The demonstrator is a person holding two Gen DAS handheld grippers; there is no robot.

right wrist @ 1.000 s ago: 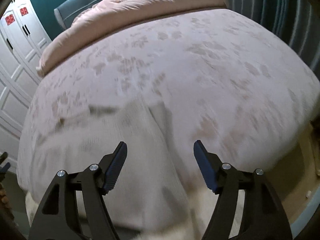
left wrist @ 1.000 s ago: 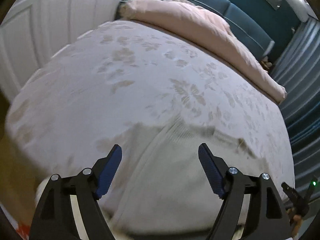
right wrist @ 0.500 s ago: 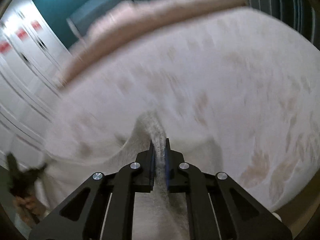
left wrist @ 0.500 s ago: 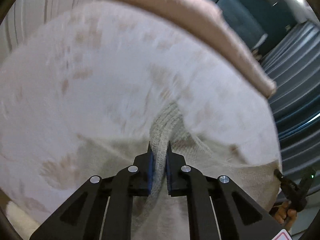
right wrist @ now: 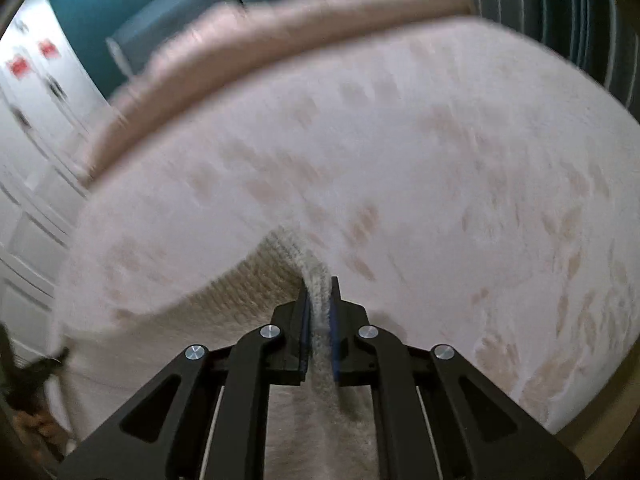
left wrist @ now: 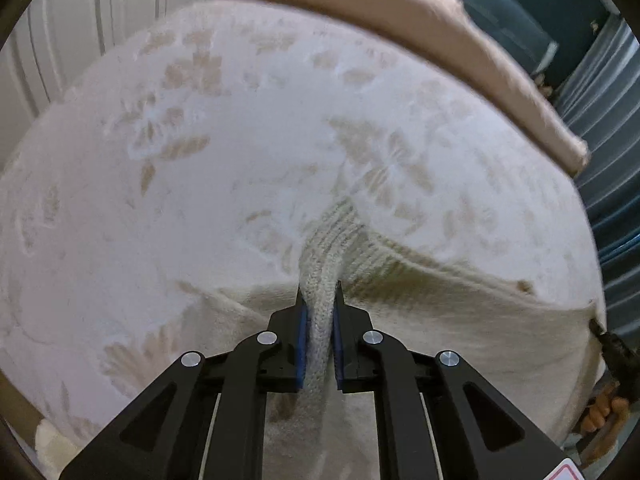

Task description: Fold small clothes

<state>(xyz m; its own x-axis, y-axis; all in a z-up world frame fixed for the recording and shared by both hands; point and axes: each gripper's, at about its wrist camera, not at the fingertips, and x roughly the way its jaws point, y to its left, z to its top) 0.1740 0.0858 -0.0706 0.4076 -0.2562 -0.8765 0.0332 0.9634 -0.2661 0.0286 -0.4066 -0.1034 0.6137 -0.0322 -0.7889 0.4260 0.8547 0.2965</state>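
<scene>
A cream knitted garment (left wrist: pixel 440 304) hangs stretched between my two grippers above the bed. My left gripper (left wrist: pixel 319 300) is shut on one bunched ribbed corner of it. My right gripper (right wrist: pixel 318 296) is shut on the other corner; the garment (right wrist: pixel 248 280) sags away to the left in the right wrist view. The right gripper also shows at the far right edge of the left wrist view (left wrist: pixel 616 360), held by a hand. The garment's lower part is hidden below my grippers.
The bed (left wrist: pixel 200 160) with a white leaf-patterned cover lies below. A pink folded duvet (left wrist: pixel 400 12) lies along its far end, against a teal headboard (left wrist: pixel 504 4). White wardrobe doors (right wrist: pixel 28 100) stand to one side, a striped curtain (right wrist: pixel 580 12) to the other.
A second ago both grippers were open over the garment lying on the bed. They have closed on its corners and lifted them, and the cloth now spans between them.
</scene>
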